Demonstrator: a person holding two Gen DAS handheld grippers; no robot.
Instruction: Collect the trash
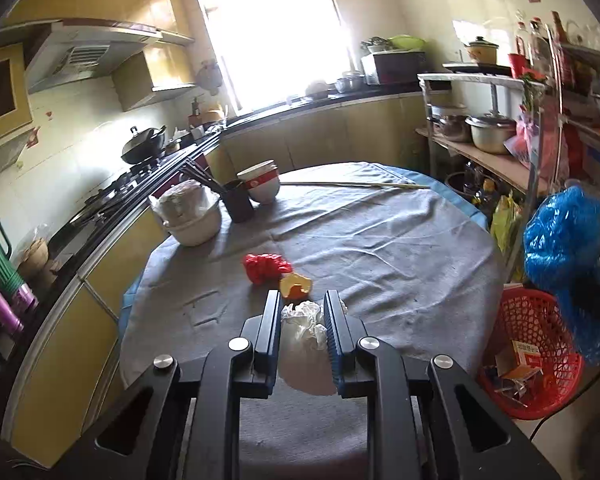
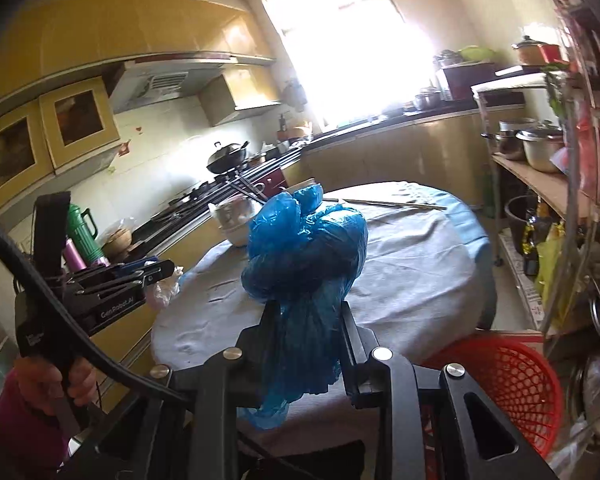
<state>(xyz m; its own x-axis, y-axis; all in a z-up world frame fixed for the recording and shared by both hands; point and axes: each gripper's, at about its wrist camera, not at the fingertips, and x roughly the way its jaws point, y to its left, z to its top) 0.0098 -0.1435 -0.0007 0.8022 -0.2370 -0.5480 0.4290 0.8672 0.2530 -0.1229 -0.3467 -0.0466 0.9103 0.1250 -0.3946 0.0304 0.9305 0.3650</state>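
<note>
1. The round tabletop [image 1: 380, 248] fills the middle of both views, covered by a wrinkled grey cloth [image 1: 340, 220] with a blue layer showing at its edges.
2. A red mesh basket [image 1: 540, 364] sits low beside the tabletop's right edge; a small orange-and-white carton [image 1: 526, 360] and other scraps lie inside it.
3. A crumpled blue plastic bag [image 2: 306, 256] is clamped in the right gripper [image 2: 310, 312], whose jaws are closed on the bag's lower part; the bag bunches up above the jaws and a loose tail hangs below them. In the left wrist view it hangs just above the basket.
4. The left gripper [image 1: 303, 312] has its jaws closed on a wad of white crumpled paper [image 1: 306, 328], held above the near part of the cloth. In the right wrist view a hand [image 2: 50, 376] in a magenta sleeve grips its handle.
5. At the tabletop's far left stand stacked white bowls [image 1: 192, 212], a dark cup of chopsticks [image 1: 236, 200] and a red-banded bowl [image 1: 262, 184].
6. A long thin stick [image 1: 356, 185] lies across the far side.
7. A red crumpled wrapper [image 1: 265, 266] lies on the cloth near the middle.
8. A piece of orange peel [image 1: 296, 285] lies just beside it, in front of the left gripper.
</note>
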